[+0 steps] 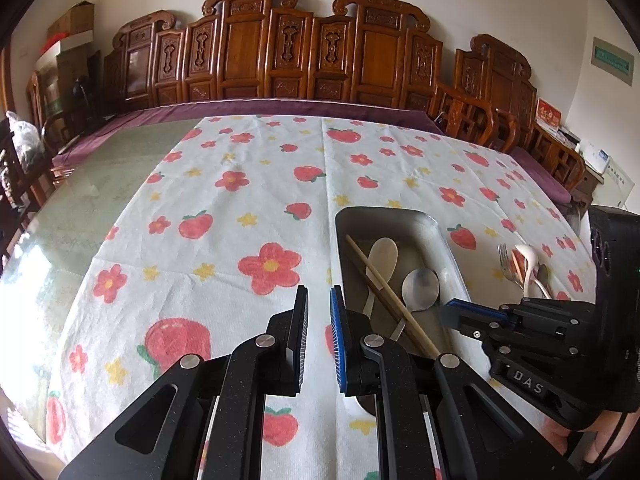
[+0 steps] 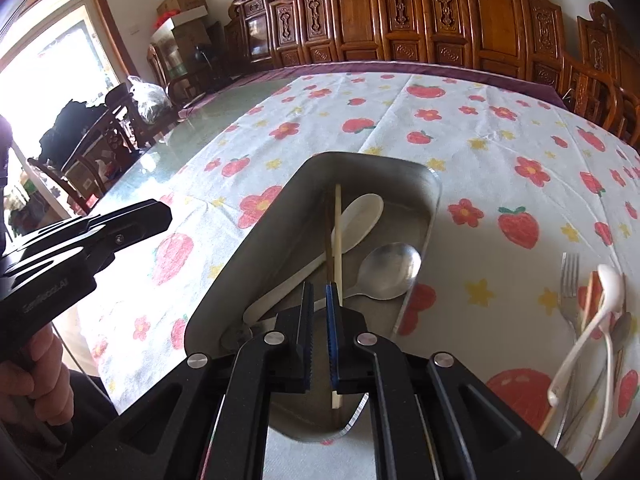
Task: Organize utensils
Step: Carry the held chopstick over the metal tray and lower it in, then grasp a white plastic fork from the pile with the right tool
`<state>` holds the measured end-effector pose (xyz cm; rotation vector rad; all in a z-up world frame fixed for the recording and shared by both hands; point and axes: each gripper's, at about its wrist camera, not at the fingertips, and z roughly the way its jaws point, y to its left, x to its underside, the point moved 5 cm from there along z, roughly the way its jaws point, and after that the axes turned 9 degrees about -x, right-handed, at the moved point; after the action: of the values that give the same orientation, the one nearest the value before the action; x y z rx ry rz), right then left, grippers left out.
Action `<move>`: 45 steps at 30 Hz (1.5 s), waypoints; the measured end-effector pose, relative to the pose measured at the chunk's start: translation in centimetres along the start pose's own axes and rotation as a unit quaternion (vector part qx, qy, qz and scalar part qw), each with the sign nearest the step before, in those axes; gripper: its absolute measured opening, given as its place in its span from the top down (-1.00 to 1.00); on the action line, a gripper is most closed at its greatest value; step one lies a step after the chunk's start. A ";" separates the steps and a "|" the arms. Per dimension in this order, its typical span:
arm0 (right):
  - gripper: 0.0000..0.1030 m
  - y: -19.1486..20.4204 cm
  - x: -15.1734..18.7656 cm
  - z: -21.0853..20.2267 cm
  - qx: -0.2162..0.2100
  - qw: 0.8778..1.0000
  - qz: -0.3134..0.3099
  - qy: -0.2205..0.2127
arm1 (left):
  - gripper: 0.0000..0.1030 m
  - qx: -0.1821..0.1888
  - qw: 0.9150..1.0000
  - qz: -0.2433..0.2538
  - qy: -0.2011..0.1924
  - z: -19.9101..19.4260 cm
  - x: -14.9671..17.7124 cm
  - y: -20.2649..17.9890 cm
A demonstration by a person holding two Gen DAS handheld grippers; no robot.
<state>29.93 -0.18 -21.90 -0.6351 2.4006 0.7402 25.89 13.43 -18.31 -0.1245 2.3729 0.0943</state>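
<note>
A steel tray lies on the flowered cloth. It holds a white spoon, a metal spoon and a pale wooden chopstick lying lengthwise. My right gripper hovers over the near end of the tray. Its jaws are almost together and empty, and the chopstick rests just right of the blue pad. My left gripper hangs over the cloth left of the tray, its narrow gap also empty.
A loose pile of utensils with a fork, white spoons and a metal spoon lies on the cloth right of the tray. Carved wooden chairs line the far side. Bare glass tabletop extends left. A hand holds the left gripper.
</note>
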 end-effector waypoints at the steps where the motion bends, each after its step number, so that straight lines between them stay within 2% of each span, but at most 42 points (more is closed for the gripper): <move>1: 0.84 -0.2 0.2 -0.9 0.003 1.000 -0.003 -0.006 | 0.81 0.003 1.000 0.000 0.000 0.0 0.0 -0.2; 3: 0.84 -0.8 0.6 -2.6 0.008 1.000 -0.005 -0.016 | 0.81 0.008 1.000 0.003 0.000 -0.1 0.1 -0.8; 7: 0.84 -2.9 1.9 -6.6 0.032 0.999 -0.004 -0.035 | 0.62 0.018 1.000 0.015 -0.005 -0.5 0.2 -2.5; 10: 0.84 -4.9 3.2 -9.5 0.060 0.997 -0.003 -0.043 | 0.57 0.033 0.999 0.023 -0.008 -0.8 0.3 -4.2; 17: 0.84 -10.7 6.1 -13.3 0.131 0.991 -0.001 -0.036 | 0.45 0.064 0.997 0.041 -0.012 -1.3 0.6 -7.8; 18: 0.77 -11.6 6.5 -13.5 0.139 0.990 0.002 -0.035 | 0.43 0.066 0.997 0.045 -0.012 -1.4 0.7 -8.2; 20: 0.69 -12.9 7.1 -13.6 0.152 0.988 0.008 -0.031 | 0.41 0.069 0.996 0.053 -0.013 -1.5 0.9 -9.1; 25: 0.68 -16.2 8.4 -13.3 0.175 0.984 0.028 -0.025 | 0.40 0.079 0.994 0.068 -0.011 -1.6 1.6 -10.9; 32: 0.68 -18.7 10.3 -11.6 0.180 0.982 0.051 -0.002 | 0.40 0.084 0.992 0.089 -0.011 -1.8 2.5 -12.7; 45: 0.68 -19.8 8.8 -9.8 0.172 0.984 0.035 -0.002 | 0.40 0.086 0.991 0.103 -0.009 -1.4 3.2 -13.9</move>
<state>31.22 -23.18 -27.59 -0.4073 2.4764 0.3370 24.21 -0.75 -19.96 0.2035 2.3577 -0.0100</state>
